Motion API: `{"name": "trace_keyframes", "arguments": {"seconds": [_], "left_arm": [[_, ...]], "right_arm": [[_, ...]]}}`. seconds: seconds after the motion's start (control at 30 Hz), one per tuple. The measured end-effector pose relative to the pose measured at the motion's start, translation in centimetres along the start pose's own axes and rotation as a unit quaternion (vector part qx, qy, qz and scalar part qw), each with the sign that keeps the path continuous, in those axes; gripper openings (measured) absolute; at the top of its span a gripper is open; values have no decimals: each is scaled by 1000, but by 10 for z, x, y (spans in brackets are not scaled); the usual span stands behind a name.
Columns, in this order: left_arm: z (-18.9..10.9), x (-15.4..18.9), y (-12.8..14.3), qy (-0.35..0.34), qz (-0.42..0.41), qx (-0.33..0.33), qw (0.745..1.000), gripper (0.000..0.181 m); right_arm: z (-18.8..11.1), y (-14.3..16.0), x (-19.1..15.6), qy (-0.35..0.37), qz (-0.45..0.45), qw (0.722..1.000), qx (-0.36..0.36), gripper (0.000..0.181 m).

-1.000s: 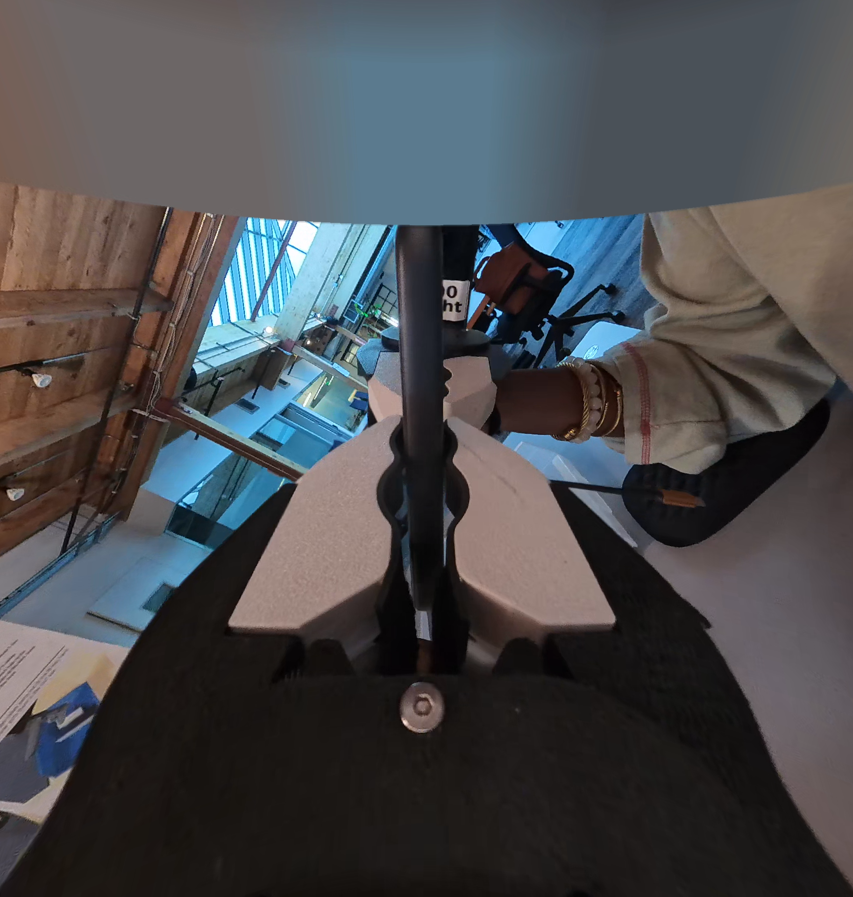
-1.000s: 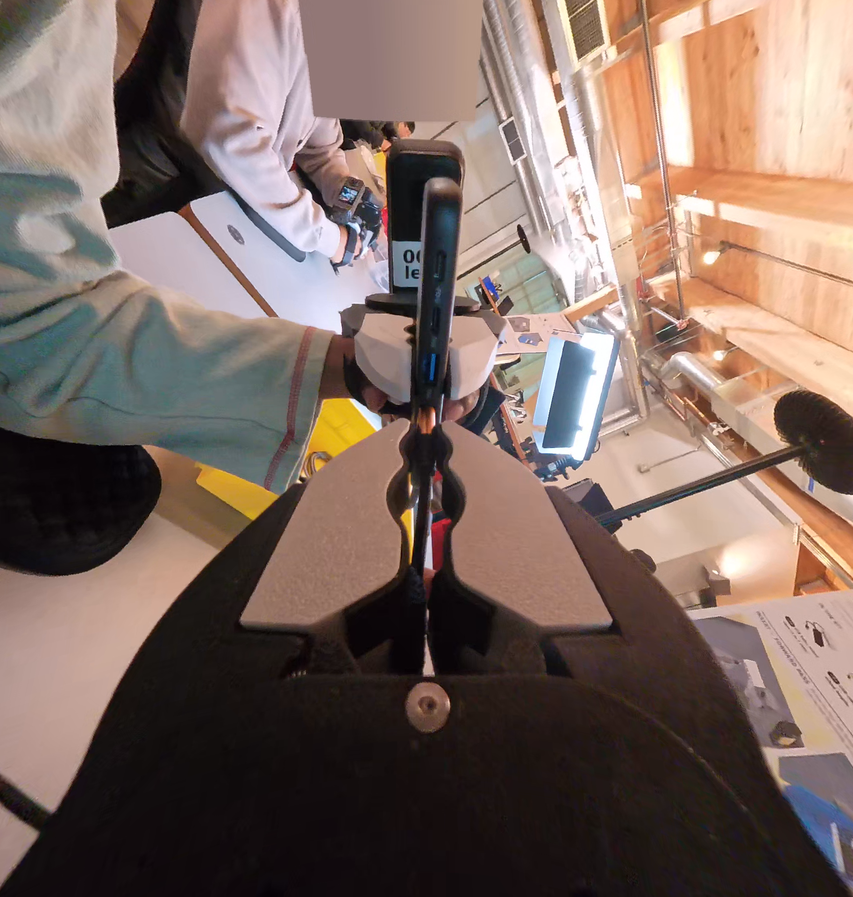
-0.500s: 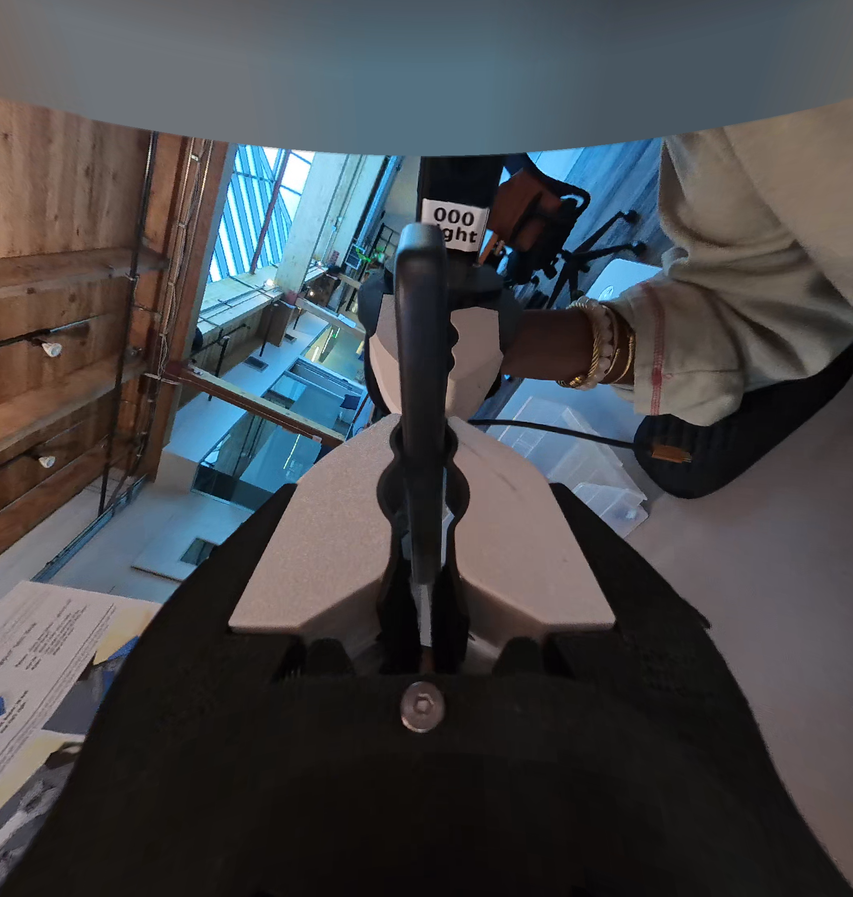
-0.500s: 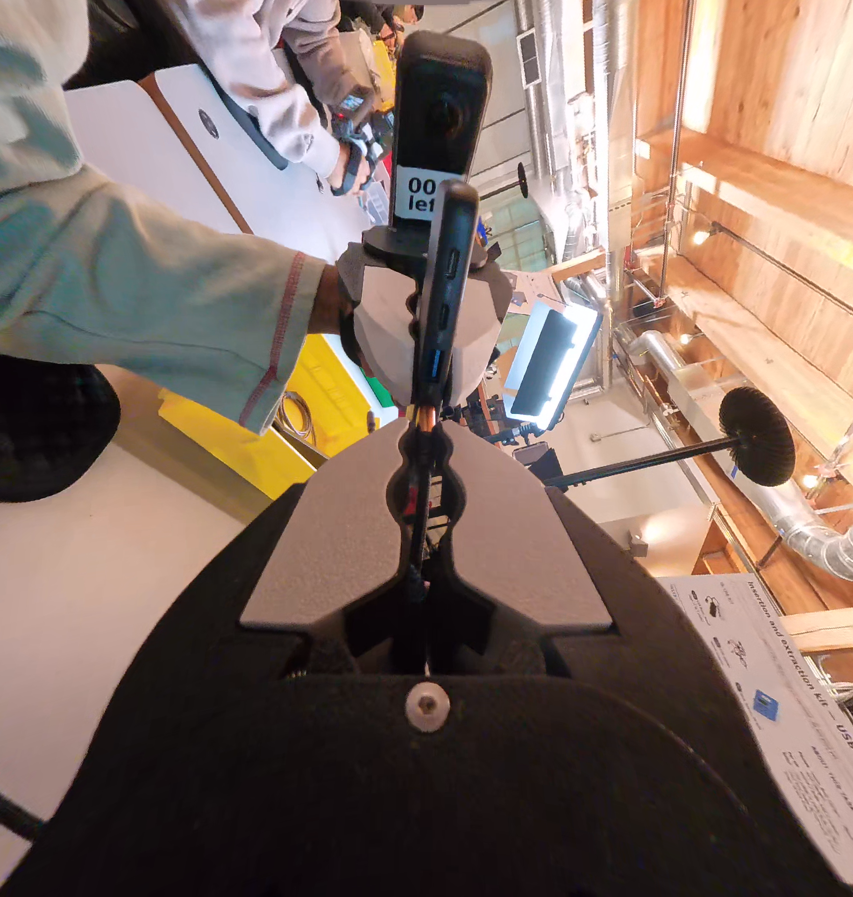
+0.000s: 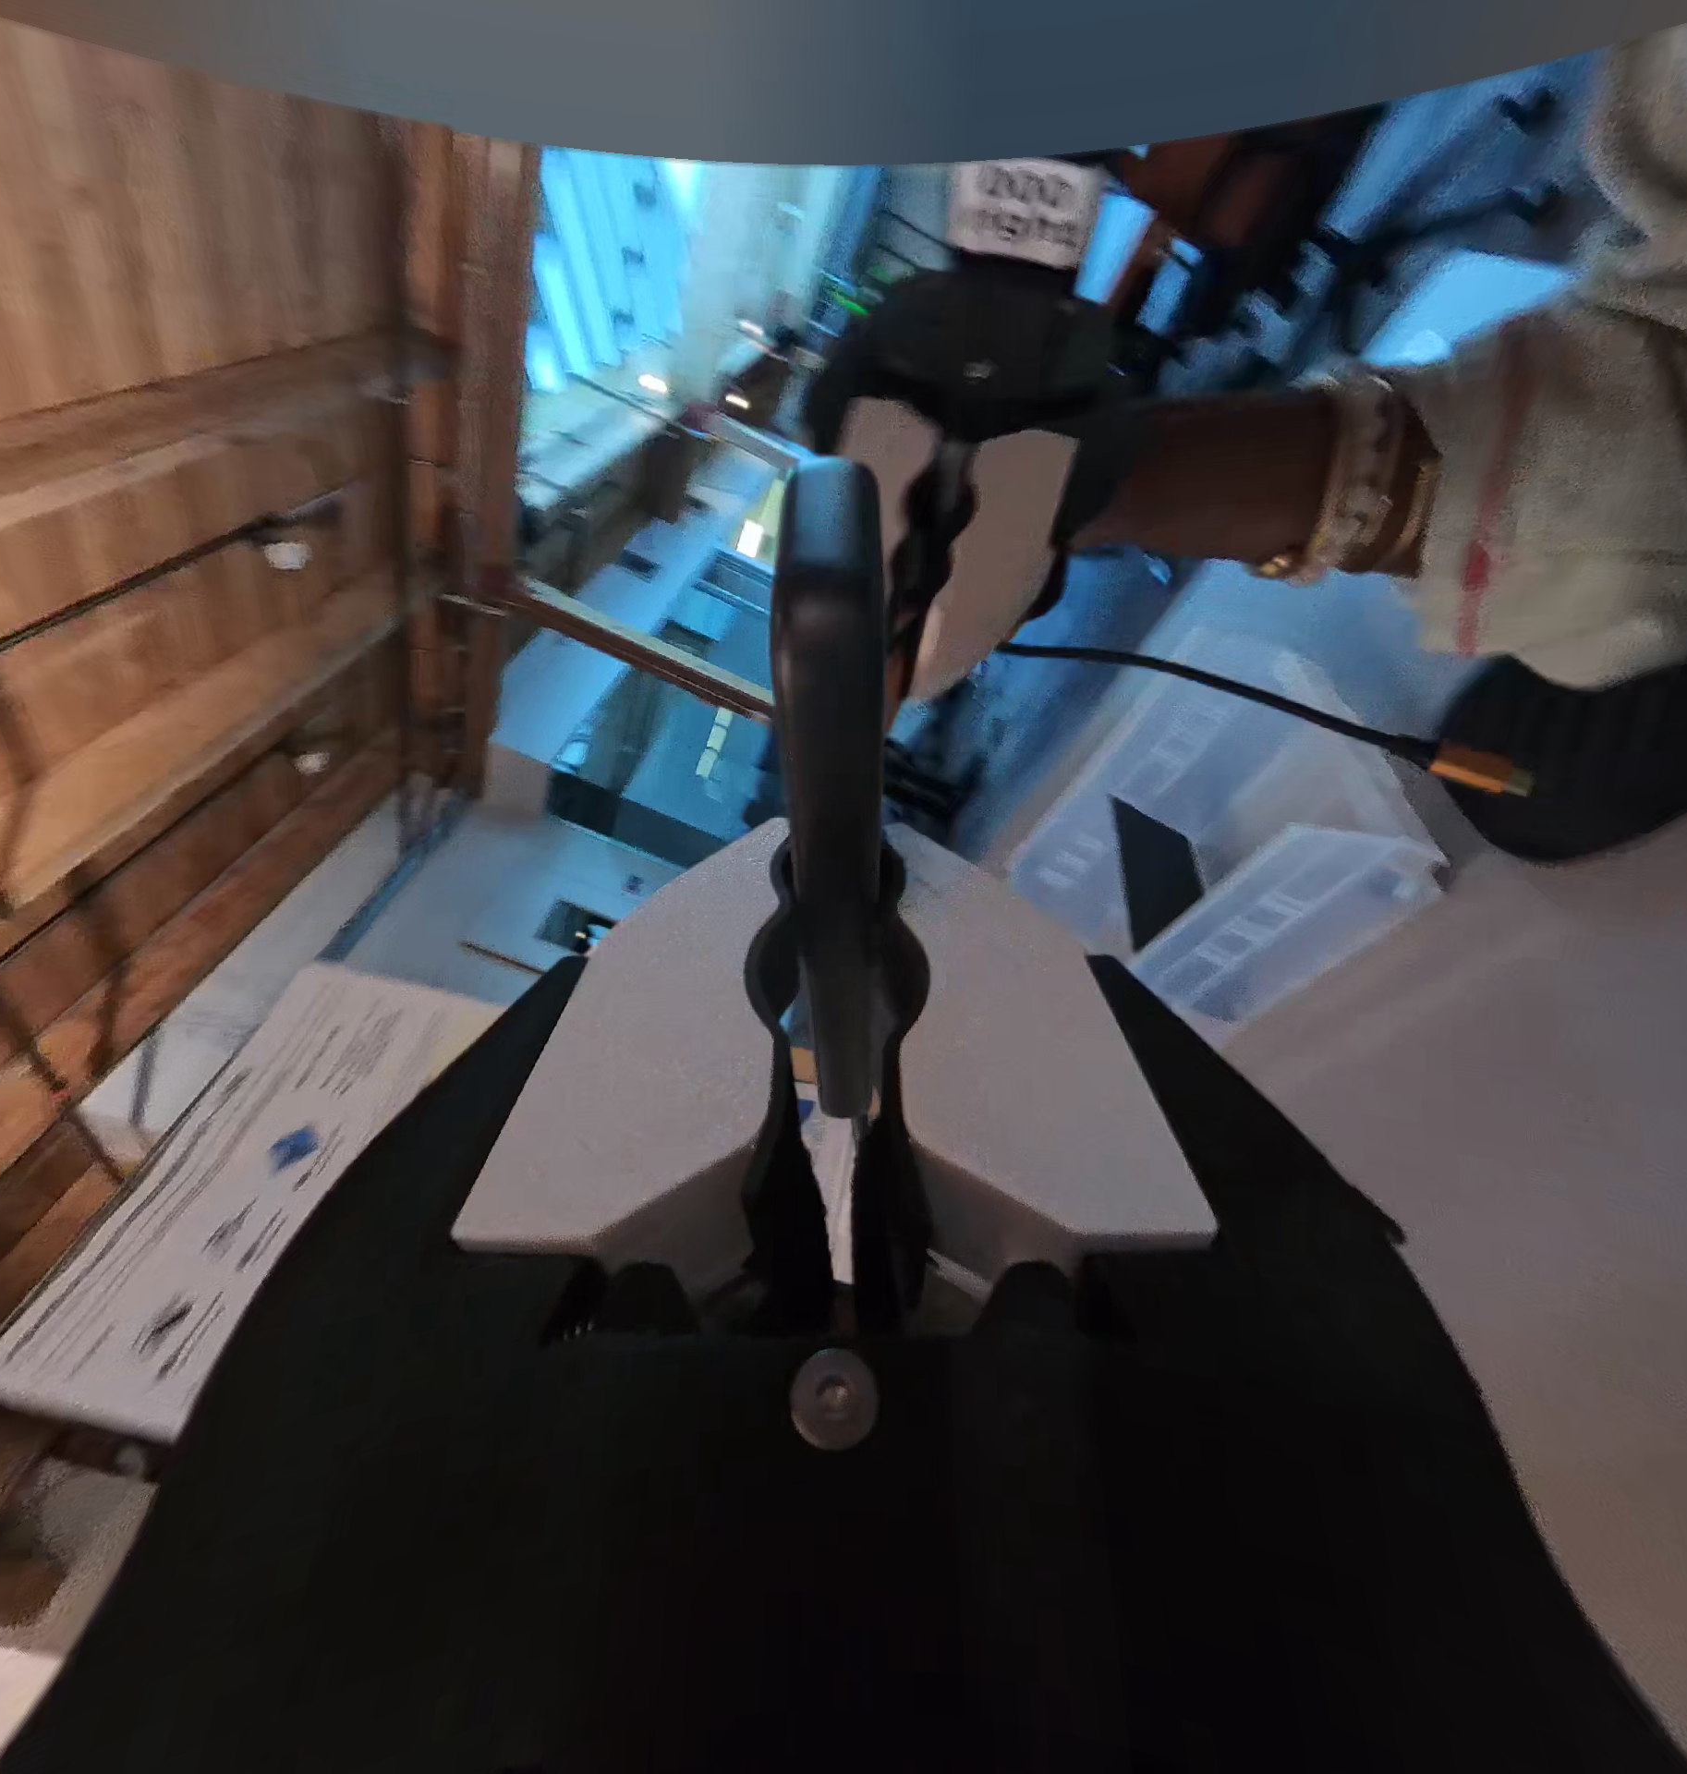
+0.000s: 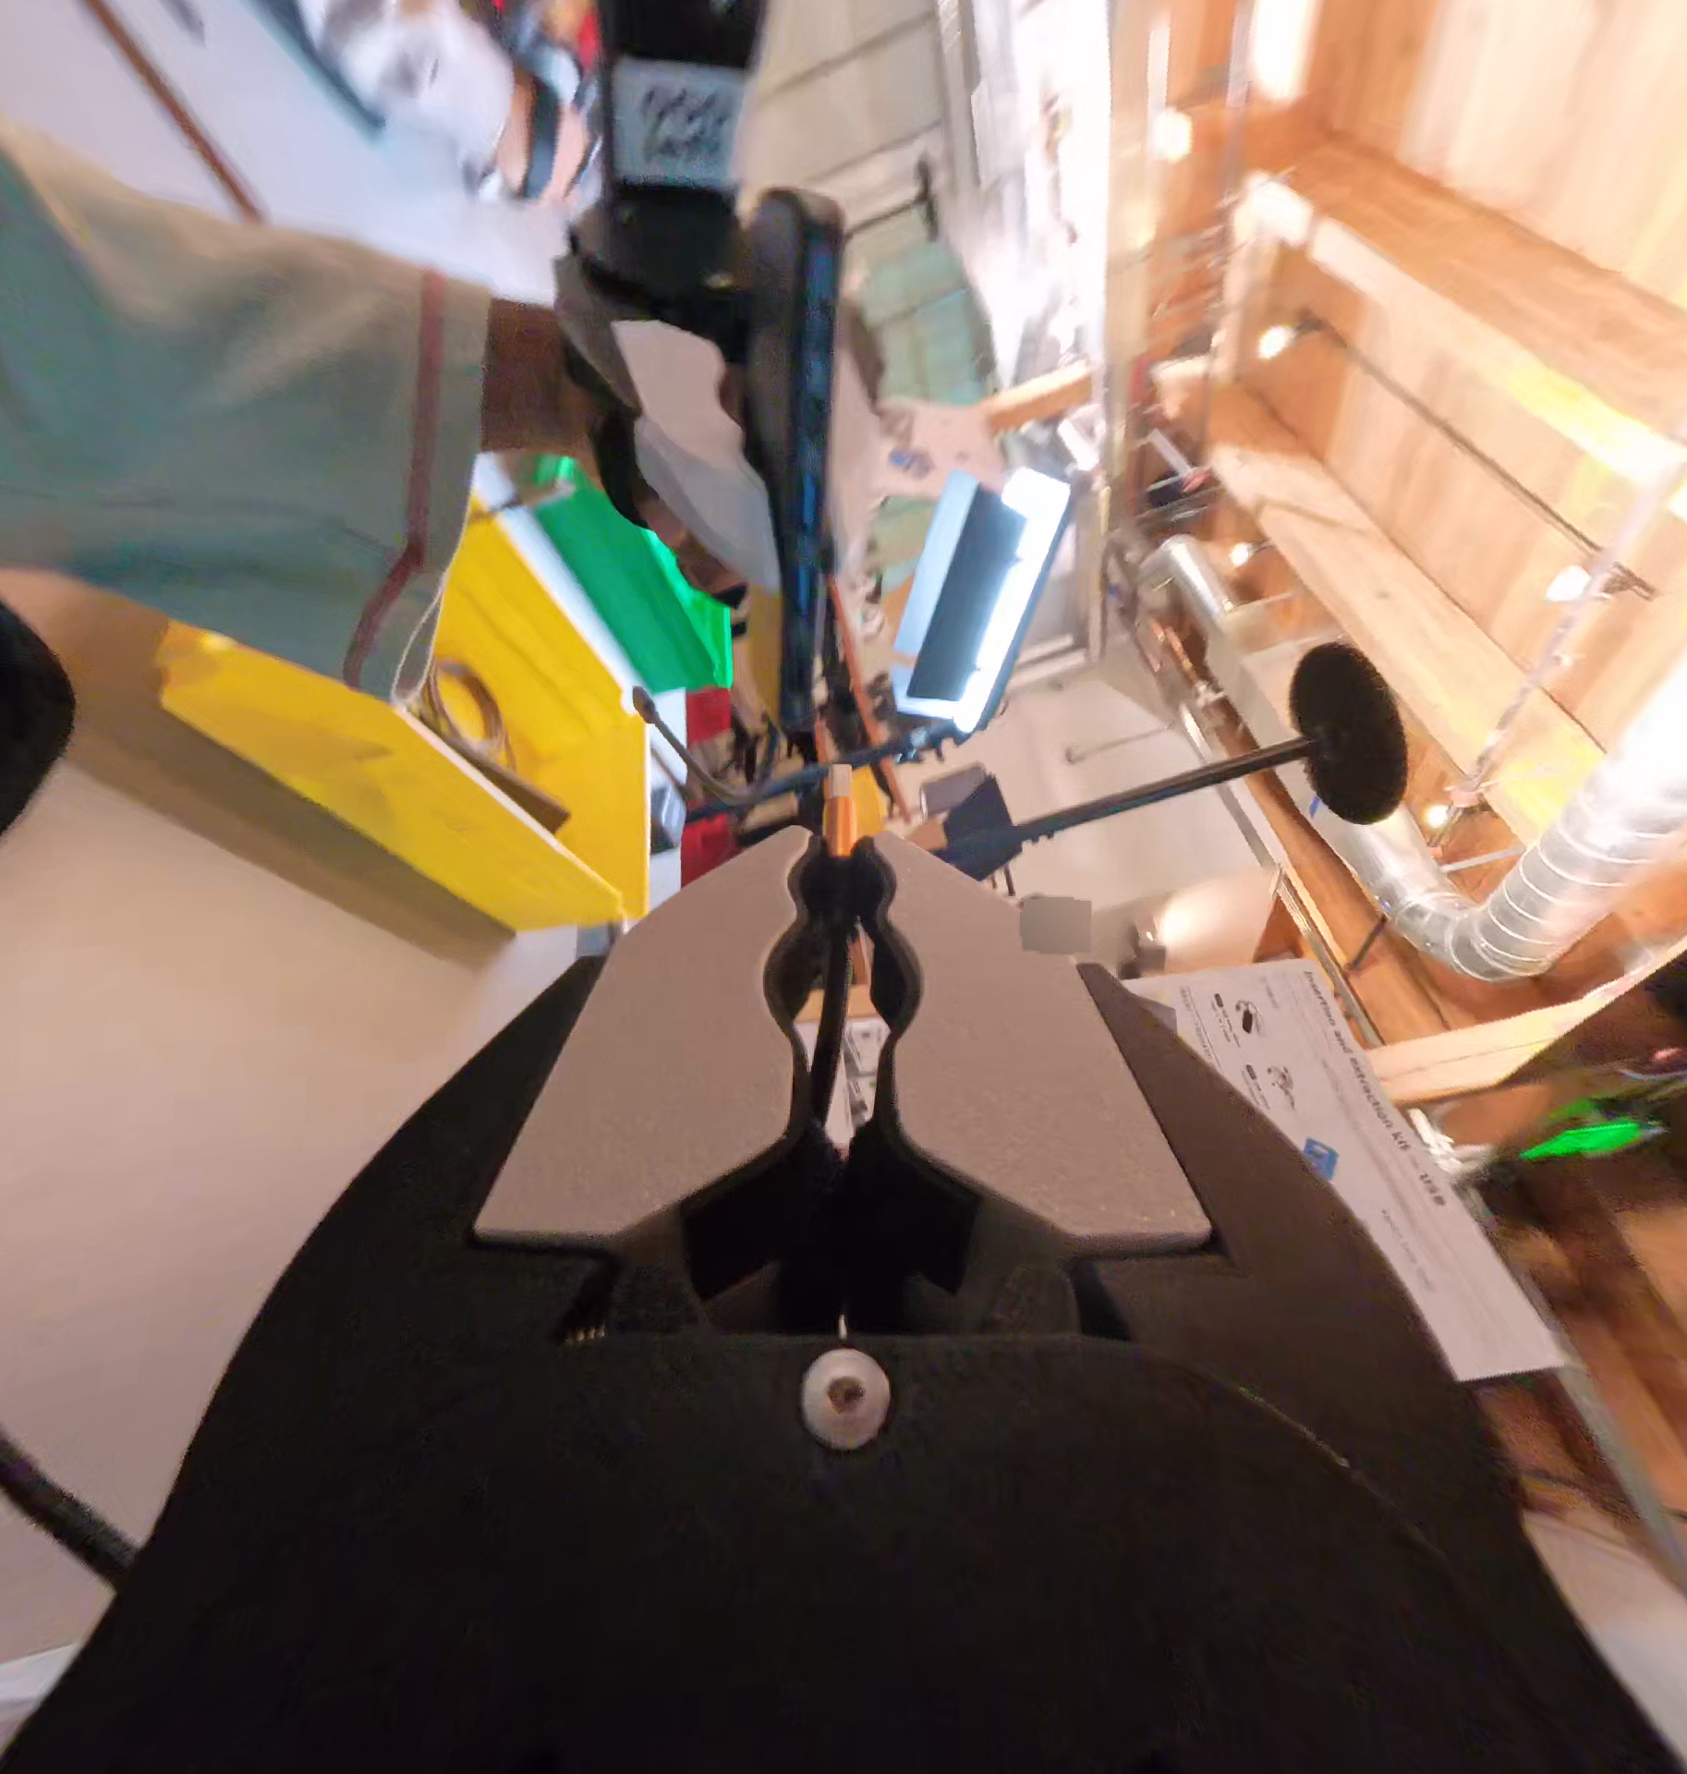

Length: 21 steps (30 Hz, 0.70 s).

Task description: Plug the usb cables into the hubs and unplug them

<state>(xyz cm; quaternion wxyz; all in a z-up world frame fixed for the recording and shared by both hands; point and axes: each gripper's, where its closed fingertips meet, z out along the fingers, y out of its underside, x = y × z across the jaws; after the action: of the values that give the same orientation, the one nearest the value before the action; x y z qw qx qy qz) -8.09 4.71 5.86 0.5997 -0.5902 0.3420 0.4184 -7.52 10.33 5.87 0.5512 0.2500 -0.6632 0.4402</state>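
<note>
My left gripper is shut on a dark grey USB hub that stands up out of the jaws. My right gripper is shut on a black USB cable just behind its orange plug. The plug tip is free, a short gap away from the end of the hub. The left gripper shows beyond it. In the left wrist view the right gripper is behind the hub. The cable trails right to a second orange plug hanging loose.
A white table lies below, with a printed sheet that also shows in the right wrist view. Clear plastic boxes and a yellow bin stand beyond the table. A person's sleeve reaches in from the left. My right fingertips sit around 7 cm from my left ones.
The orange plug was seated in the hub's end; now it is out and a gap shows. The two grippers have moved apart, and both views are blurred by motion.
</note>
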Motion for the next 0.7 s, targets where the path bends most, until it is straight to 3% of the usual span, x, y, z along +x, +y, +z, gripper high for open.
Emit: {"name": "trace_keyframes", "arguments": {"seconds": [0.1, 0.23, 0.37, 0.57, 0.7], "left_arm": [[-35, -17, -15, -40, -43, 79, 995, 14], [-25, -18, -13, -45, -46, 82, 995, 12], [-18, -24, 3, -61, -62, 48, 995, 15], [-18, -27, 4, -69, -69, 53, 994, 12], [-15, -27, 9, -69, -70, 47, 994, 12]], "right_arm": [[-24, -8, 11, 13, 40, 997, 70, 6], [-18, 14, 14, 19, 53, 998, 20, 6], [-41, 73, 24, 45, 126, 989, -67, 7], [-87, 179, 14, 77, 193, 947, -245, 7], [-95, 208, 13, 111, 202, 941, -246, 7]]}}
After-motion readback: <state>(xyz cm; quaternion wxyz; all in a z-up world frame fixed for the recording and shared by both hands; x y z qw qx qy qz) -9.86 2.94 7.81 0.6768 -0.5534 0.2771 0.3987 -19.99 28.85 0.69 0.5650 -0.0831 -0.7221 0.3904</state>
